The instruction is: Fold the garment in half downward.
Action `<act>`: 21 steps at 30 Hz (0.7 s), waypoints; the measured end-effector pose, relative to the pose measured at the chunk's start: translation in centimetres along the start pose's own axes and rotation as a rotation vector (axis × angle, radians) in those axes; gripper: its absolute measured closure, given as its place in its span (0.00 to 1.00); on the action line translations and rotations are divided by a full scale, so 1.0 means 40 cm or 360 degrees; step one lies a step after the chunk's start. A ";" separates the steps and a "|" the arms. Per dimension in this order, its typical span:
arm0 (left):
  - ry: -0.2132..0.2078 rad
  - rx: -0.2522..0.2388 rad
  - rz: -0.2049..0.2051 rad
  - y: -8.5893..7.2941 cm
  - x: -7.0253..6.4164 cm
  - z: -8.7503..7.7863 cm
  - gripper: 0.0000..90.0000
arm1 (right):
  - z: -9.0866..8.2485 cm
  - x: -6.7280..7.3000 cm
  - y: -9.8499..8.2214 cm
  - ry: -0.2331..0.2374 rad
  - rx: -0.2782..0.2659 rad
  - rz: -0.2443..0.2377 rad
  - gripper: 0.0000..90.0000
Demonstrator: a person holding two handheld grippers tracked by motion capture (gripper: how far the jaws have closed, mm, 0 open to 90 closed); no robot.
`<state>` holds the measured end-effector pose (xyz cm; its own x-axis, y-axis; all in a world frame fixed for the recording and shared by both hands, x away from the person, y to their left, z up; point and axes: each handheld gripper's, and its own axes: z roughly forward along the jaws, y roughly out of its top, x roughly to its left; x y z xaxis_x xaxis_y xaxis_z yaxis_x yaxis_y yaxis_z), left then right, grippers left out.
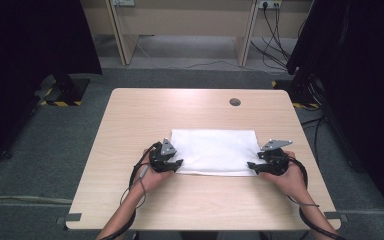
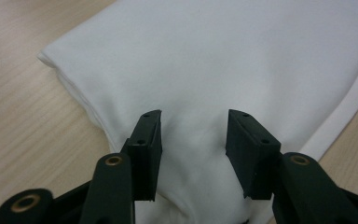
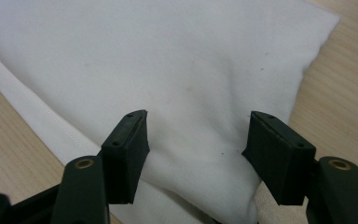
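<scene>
The cloth (image 1: 215, 151) is plain white, unpatterned, with a white stitched hem along one edge. The table (image 1: 130, 115) is light beige with a fine wood-grain pattern; a round grey cap (image 1: 235, 102) sits near its far edge. The left gripper (image 1: 176, 163) and the right gripper (image 1: 252, 165) are black, each topped by a grey plate, with brass-coloured rivets at the jaw joints. The cables are black. The floor (image 1: 40, 150) is dark grey, with yellow-and-black striped markings at the stand feet.
</scene>
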<state>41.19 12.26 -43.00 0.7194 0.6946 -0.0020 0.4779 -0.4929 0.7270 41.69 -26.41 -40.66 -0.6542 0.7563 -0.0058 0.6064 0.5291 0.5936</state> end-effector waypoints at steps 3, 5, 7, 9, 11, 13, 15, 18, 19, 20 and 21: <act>0.0013 -0.0003 -0.0006 0.000 -0.001 0.000 0.56 | 0.002 0.003 0.002 -0.0003 0.0004 0.0007 0.39; 0.0013 -0.0005 -0.0008 0.000 -0.003 0.000 0.56 | 0.003 0.004 0.002 -0.0002 0.0003 0.0007 0.39; 0.0015 -0.0006 -0.0010 0.000 -0.002 0.000 0.55 | 0.003 0.004 0.003 -0.0001 0.0003 0.0003 0.39; 0.0018 -0.0007 -0.0017 0.001 -0.002 0.000 0.53 | 0.003 0.004 0.002 0.0003 0.0006 0.0010 0.38; 0.0021 -0.0006 -0.0017 0.002 -0.002 0.000 0.52 | 0.003 0.004 0.003 0.0002 0.0006 0.0006 0.37; 0.0025 -0.0009 -0.0023 0.002 -0.003 -0.001 0.51 | 0.003 0.005 0.003 0.0001 0.0008 0.0010 0.35; 0.0032 -0.0009 -0.0024 0.002 -0.005 -0.002 0.49 | 0.002 0.006 0.003 -0.0001 0.0011 0.0017 0.34; 0.0033 -0.0016 -0.0036 0.003 -0.005 -0.004 0.45 | 0.001 0.008 0.003 -0.0004 0.0015 0.0014 0.32; 0.0040 -0.0017 -0.0040 0.004 -0.005 -0.006 0.44 | 0.001 0.008 0.003 -0.0004 0.0013 0.0017 0.31; 0.0045 -0.0024 -0.0045 0.005 -0.005 -0.007 0.43 | 0.000 0.009 0.003 0.0000 0.0013 0.0032 0.29; 0.0047 -0.0030 -0.0056 0.006 -0.005 -0.009 0.41 | -0.001 0.010 0.004 0.0005 0.0013 0.0043 0.28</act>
<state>40.98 12.20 -42.59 0.6869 0.7267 -0.0076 0.4927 -0.4581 0.7399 41.52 -26.03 -40.55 -0.6392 0.7689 0.0127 0.6272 0.5117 0.5872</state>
